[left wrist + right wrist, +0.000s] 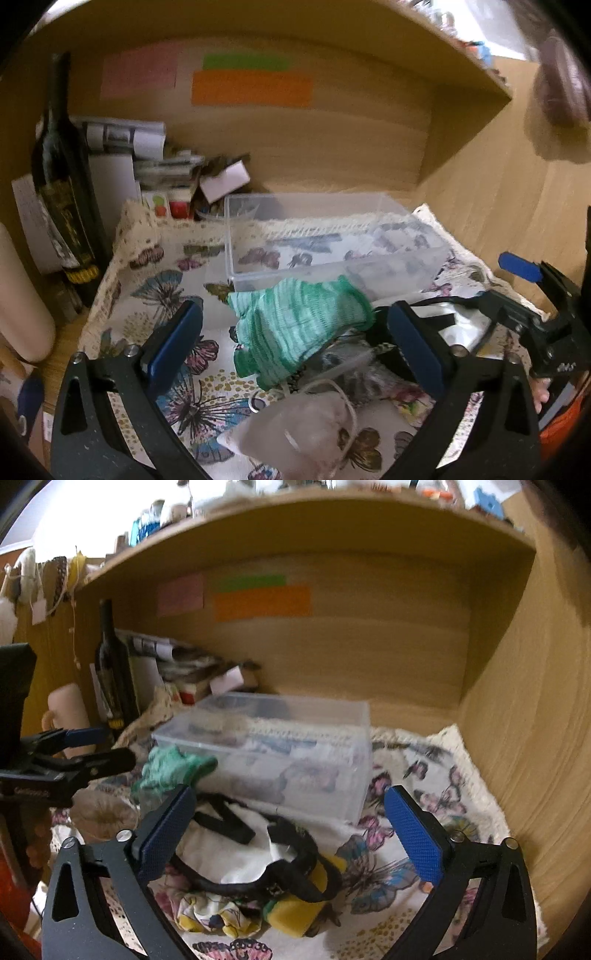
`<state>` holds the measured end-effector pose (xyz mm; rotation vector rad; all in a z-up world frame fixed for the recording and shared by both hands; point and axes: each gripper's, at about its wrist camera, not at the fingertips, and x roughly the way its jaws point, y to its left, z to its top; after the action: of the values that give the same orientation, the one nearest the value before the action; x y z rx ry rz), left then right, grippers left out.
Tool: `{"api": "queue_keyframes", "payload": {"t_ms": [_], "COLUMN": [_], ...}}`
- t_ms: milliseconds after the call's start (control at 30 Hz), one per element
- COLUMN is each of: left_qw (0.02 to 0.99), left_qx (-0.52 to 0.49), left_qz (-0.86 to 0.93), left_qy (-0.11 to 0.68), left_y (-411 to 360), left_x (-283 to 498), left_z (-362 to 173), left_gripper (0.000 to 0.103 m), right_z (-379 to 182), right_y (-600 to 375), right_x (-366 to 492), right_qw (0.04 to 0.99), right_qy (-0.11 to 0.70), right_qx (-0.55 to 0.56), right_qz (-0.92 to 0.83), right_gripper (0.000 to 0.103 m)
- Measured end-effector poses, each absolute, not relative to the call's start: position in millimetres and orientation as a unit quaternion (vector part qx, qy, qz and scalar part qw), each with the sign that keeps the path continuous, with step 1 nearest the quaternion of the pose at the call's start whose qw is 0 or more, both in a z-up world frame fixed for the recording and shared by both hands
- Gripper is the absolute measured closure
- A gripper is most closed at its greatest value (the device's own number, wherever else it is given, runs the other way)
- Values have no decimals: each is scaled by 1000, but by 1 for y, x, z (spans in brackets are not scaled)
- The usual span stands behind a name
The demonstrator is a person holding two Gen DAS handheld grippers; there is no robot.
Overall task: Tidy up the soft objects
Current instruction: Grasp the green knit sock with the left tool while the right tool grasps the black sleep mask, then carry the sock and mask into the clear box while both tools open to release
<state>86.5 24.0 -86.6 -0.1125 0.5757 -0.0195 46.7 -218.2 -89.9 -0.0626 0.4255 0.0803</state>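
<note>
Left gripper: jaws wide, nothing held, over the green glove.
Right gripper: jaws wide, nothing held, over a white bag with black straps.
Clear box: behind the pile, on the butterfly cloth.
Left view only: mesh pouch.
Right view only: yellow sponge.

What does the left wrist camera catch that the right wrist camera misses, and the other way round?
Only the left wrist view shows the small translucent drawstring pouch near the lens.

Only the right wrist view shows the yellow sponge and the black-trimmed white cloth.

Both show the green knitted glove beside the clear plastic box, the butterfly cloth, the dark bottle, and each tool, left and right, standing open.
</note>
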Motion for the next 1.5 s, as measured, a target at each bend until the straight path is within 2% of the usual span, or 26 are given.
{"api": "queue_keyframes", "payload": {"t_ms": [33, 167, 267, 367, 433, 467, 500, 600, 733, 833, 1500], "left_qw": [955, 945, 939, 933, 929, 927, 925, 925, 926, 930, 956], "left_qx": [-59, -70, -71, -73, -78, -82, -84, -89, -94, -89, -63], "left_qz": [-9, -10, -13, -15, -18, -19, -19, -15, -22, -21, -20], "left_qy": [290, 319, 336, 351, 361, 367, 369, 370, 364, 357, 286], "left_y": [26, 30, 30, 30, 31, 31, 32, 33, 31, 28, 31], "left_x": [91, 107, 116, 120, 124, 125, 127, 126, 123, 118, 84], "left_z": [-90, -104, -111, -118, -123, -125, -126, -128, -126, -122, -67], "left_gripper": [11, 21, 27, 33, 44, 47, 55, 71, 87, 98, 100], "right_z": [-93, -104, -110, -115, -117, -118, -118, -116, -110, -104, -30], "right_y": [-219, -226, -230, -232, -233, -234, -235, -234, -232, -231, -227], "right_x": [49, 56, 61, 65, 68, 68, 67, 65, 63, 60, 60], "right_qw": [975, 969, 964, 960, 957, 957, 957, 960, 963, 967, 990], "right_qy": [217, 242, 261, 274, 282, 282, 281, 272, 260, 247, 130], "right_qx": [-30, -16, -8, -9, -5, -1, 2, -3, -6, -10, -25], "right_qz": [41, 47, 53, 57, 65, 70, 71, 68, 68, 66, 52], "right_gripper": [9, 17, 29, 46, 61, 65, 68, 78, 86, 87, 89]}}
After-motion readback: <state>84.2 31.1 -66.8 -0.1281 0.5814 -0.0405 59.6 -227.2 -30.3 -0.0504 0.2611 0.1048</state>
